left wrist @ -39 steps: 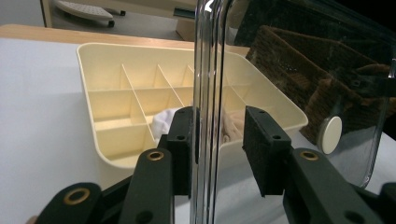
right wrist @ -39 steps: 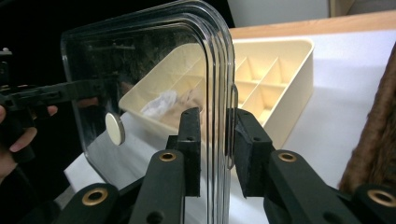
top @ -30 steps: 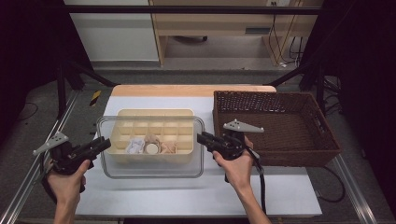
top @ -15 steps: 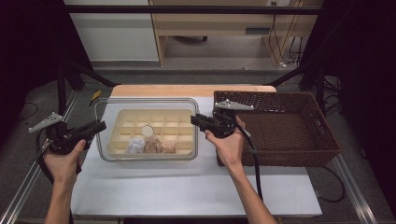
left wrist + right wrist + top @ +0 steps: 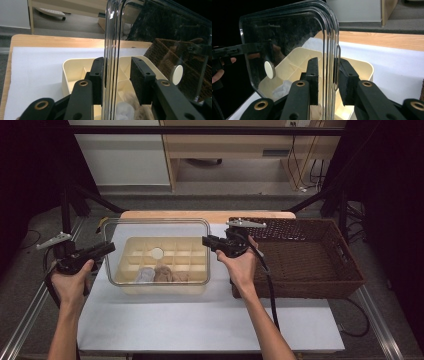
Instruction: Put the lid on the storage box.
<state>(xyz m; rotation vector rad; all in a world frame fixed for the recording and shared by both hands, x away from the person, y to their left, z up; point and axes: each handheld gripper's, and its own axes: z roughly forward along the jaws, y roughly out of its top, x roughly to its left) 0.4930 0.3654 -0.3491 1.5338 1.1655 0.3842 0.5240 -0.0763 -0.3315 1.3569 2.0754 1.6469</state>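
A: Where is the clear lid point(image 5: 157, 251) at this moment?

B: Off the cream divided box point(image 5: 165, 290), held above it by both ends. In the high view it sits a little toward the far side of the box, with the near row of compartments showing under its front edge.

A: State of the left gripper point(image 5: 104, 251)?

B: Clamped on the lid's left edge. In the left gripper view both jaws sit on either side of the rim point(image 5: 113, 62), which runs upright between them.

A: And the right gripper point(image 5: 209, 241)?

B: Clamped on the lid's right edge, jaws either side of the rim point(image 5: 331, 50). A round white disc point(image 5: 269, 70) sits on the lid's face.

A: Contents of the box?

B: Pale crumpled items point(image 5: 157, 274) in the near compartments; I cannot identify them.

A: Surroundings?

B: Box rests on the white table point(image 5: 200, 320). The brown wicker basket point(image 5: 320, 285) stands just to its right.
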